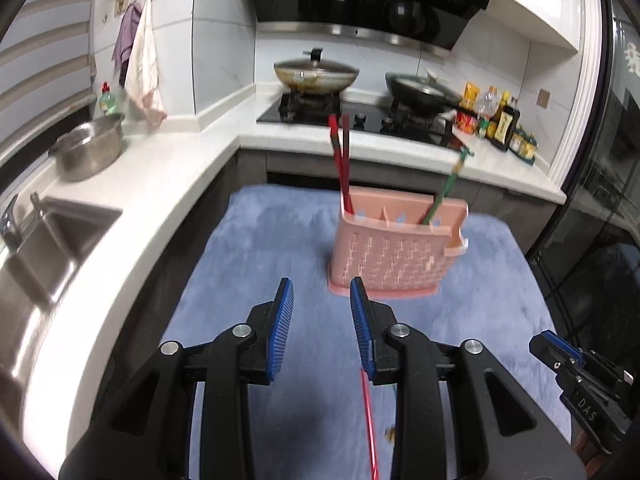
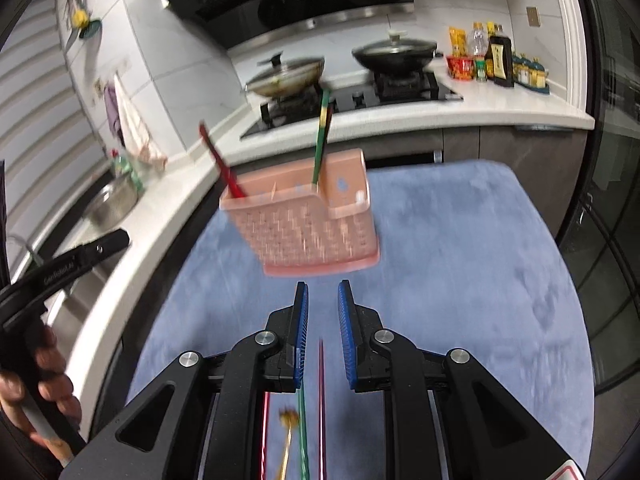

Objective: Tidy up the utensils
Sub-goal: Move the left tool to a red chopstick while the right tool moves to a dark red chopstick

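Note:
A pink slotted utensil holder (image 1: 394,248) (image 2: 308,226) stands upright on the blue mat (image 1: 280,240) (image 2: 460,240). Red chopsticks (image 1: 340,156) (image 2: 222,164) lean out of its left compartment and a green stick (image 1: 444,188) (image 2: 320,136) out of its right one. My left gripper (image 1: 322,298) is open and empty, short of the holder. My right gripper (image 2: 323,298) is open and empty, also short of the holder. Loose thin sticks lie on the mat under the grippers: a red one (image 1: 370,428), and pink (image 2: 321,408), green (image 2: 303,432) and yellow (image 2: 286,452) ones.
A white counter (image 1: 140,184) with a sink (image 1: 44,248) and a metal colander (image 1: 88,150) runs along the left. A stove with two lidded woks (image 1: 316,74) (image 2: 394,54) and sauce bottles (image 1: 504,120) stand behind. The right gripper's body (image 1: 580,376) shows at the left view's lower right.

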Motion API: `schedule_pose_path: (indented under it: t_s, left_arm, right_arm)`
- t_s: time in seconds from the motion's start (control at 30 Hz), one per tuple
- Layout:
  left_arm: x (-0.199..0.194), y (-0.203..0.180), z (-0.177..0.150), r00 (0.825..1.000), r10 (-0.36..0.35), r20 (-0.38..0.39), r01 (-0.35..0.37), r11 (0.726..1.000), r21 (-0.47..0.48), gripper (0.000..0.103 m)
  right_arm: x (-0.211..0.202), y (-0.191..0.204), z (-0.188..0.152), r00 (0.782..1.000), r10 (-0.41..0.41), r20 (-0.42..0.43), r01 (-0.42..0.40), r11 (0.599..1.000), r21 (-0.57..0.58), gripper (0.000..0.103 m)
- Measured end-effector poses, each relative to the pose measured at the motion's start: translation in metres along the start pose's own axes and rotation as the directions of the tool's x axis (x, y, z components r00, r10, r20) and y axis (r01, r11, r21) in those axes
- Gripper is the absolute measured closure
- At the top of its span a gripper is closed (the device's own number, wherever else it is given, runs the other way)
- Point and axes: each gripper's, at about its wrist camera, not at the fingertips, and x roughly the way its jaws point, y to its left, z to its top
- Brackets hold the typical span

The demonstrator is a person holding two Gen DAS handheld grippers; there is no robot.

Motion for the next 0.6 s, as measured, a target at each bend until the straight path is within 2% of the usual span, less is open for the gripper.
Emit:
schedule_pose_path:
  t_s: [0.2,0.4,0.6]
  left_arm:
    - [-0.009,0.002,-0.05,0.998,0.012,-0.056,-0.011,1.0,0.024,0.075]
    - [-0.007,0.001,-0.104,0.989,0.008,-0.149,-0.003,1.0,0.031,0.075]
    - [-0.003,0.001,-0.145,0.976,0.011,-0.219,-0.006,1.0,0.026,0.075]
  right_arm:
    - [-0.002,-0.004,-0.064,0.994,-0.024,-0.105,0.022,1.0,-0.019,0.087]
    - [0.001,-0.004,-0.125,0.977,-0.033,-0.211,0.03,0.999,-0.019,0.087]
    - [0.005,-0.002,-0.155,0.965,-0.029,-0.259,0.025,1.0,-0.018,0.087]
